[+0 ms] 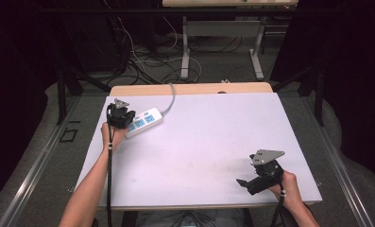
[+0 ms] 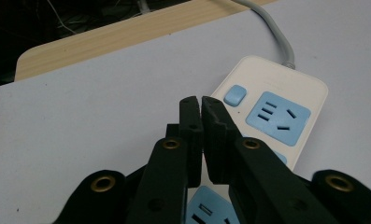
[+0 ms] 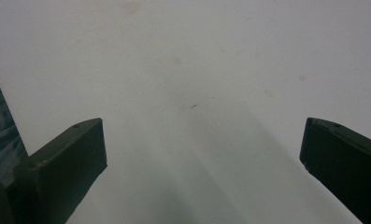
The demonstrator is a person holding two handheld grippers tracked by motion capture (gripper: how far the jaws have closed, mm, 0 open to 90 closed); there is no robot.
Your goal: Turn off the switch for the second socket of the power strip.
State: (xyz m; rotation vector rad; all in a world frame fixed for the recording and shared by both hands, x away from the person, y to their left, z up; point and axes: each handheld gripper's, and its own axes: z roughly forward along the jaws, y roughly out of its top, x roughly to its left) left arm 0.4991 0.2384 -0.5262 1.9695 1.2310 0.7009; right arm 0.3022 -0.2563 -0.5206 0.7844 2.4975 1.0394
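Note:
A white power strip [image 1: 145, 121] with blue sockets lies at the back left of the white table top [image 1: 199, 146]; its grey cable [image 1: 171, 97] runs off the far edge. My left gripper [image 1: 120, 116] hovers over the strip's near end. In the left gripper view its jaws are pressed together with nothing between them, just above the power strip [image 2: 272, 109], beside the blue switch [image 2: 234, 94] and a blue socket [image 2: 277, 116]. My right gripper [image 1: 251, 182] sits low at the front right, jaws wide apart over bare table [image 3: 197, 93].
The table's wooden back edge [image 1: 190, 88] shows beyond the white sheet. Behind it, cables litter the floor [image 1: 147, 61] around another table's white legs [image 1: 185, 52]. Black curtains flank both sides.

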